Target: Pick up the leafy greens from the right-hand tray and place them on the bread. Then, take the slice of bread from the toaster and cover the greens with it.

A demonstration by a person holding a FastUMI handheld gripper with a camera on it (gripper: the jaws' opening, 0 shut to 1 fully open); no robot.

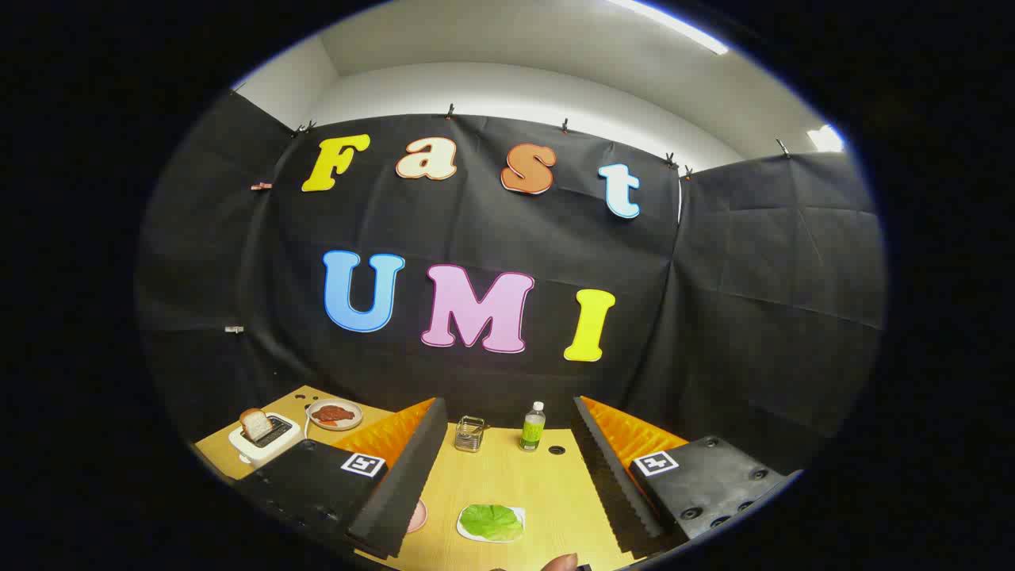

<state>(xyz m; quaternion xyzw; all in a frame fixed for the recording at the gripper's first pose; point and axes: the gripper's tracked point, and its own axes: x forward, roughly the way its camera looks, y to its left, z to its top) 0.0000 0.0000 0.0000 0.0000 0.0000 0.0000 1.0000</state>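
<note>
1. The gripper (507,484) is held above the wooden table (507,476) and looks forward toward the booth's back wall; its two fingers (404,476) stand wide apart with bare tabletop between them, holding nothing.
2. A fingertip of the person's hand (561,562) shows at the near end of the table, just behind the leafy greens.
3. The leafy greens (492,521) lie flat on a small white tray (468,530), between the two fingers and low in the gap, nearer the left finger than the right. Neither finger touches them.
4. Taking the greens as the landmark: just to their left, half hidden behind the left finger, is the edge of a pinkish plate (418,515); what lies on it cannot be made out.
5. Beyond the greens, near the back wall, stand a small clear glass container (469,434) and, to its right, a bottle with a green label (533,427).
6. Far left of the greens, past the left finger, a white toaster (266,440) holds a slice of bread (255,423) standing upright in its slot.
7. Just behind the toaster sits a round plate with a reddish piece of food (334,413).
</note>
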